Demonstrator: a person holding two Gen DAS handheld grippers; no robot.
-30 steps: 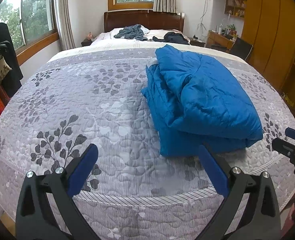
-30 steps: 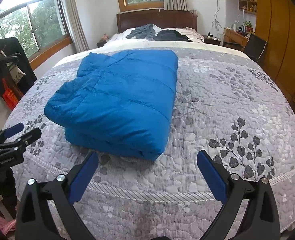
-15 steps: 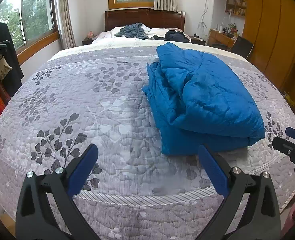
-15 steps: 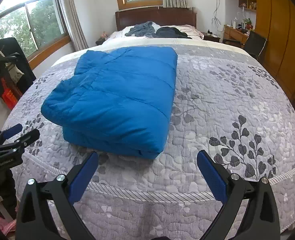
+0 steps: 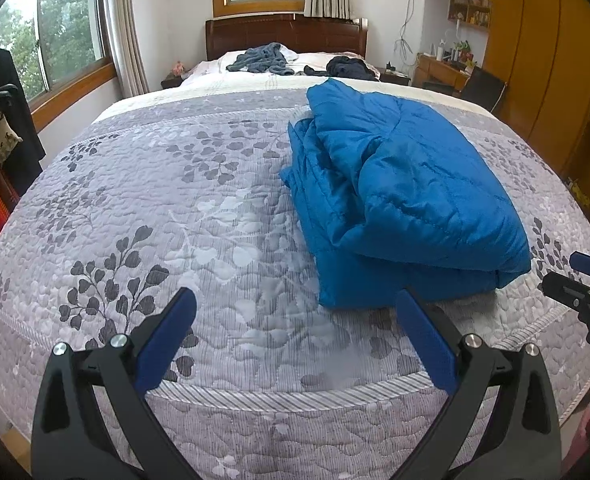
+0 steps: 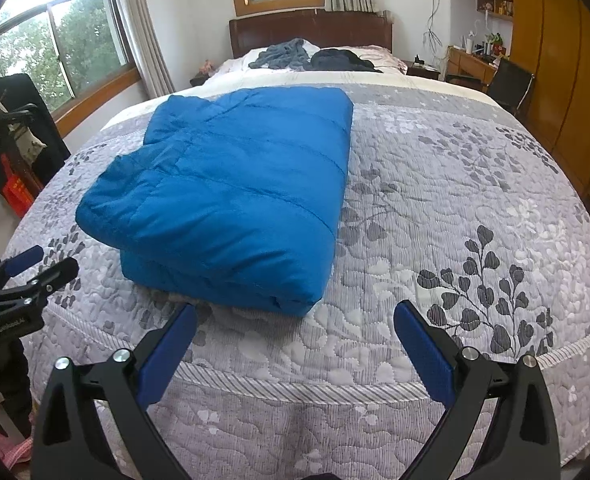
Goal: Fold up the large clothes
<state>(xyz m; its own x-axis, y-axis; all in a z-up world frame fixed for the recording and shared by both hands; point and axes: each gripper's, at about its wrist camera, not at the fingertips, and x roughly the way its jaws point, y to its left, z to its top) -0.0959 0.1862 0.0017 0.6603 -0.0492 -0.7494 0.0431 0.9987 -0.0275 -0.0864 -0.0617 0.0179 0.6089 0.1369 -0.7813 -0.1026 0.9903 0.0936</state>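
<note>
Left wrist view, left gripper [image 5: 295, 322]: it hangs over the foot edge of the bed [image 5: 143, 200] with its jaws spread wide and nothing between them. My guess is it stands off this way because the bundle needs no more handling from this side.

Left wrist view, blue padded jacket [image 5: 407, 192]: it lies folded into a thick stack on the quilt, towards the right side of the bed and close to the foot edge. The open, layered edges face left, which is why the folds look loose and a little ragged from here.

Left wrist view, right gripper [image 5: 587, 280]: only its tips show at the far right, beyond the jacket's near corner and clear of it.

Left wrist view, dark clothes [image 5: 267, 58]: two heaps sit at the head end by the pillows, well apart from the jacket, probably waiting their turn.

Right wrist view, right gripper [image 6: 295, 326]: its jaws are parted wide and empty, poised over the foot edge just short of the jacket's near corner.

Right wrist view, blue padded jacket [image 6: 231, 196]: from this side the closed fold shows, a smooth rectangle. I judge the folding done or nearly so.

Right wrist view, left gripper [image 6: 27, 268]: it is seen at the left margin, apart from the jacket.
</note>
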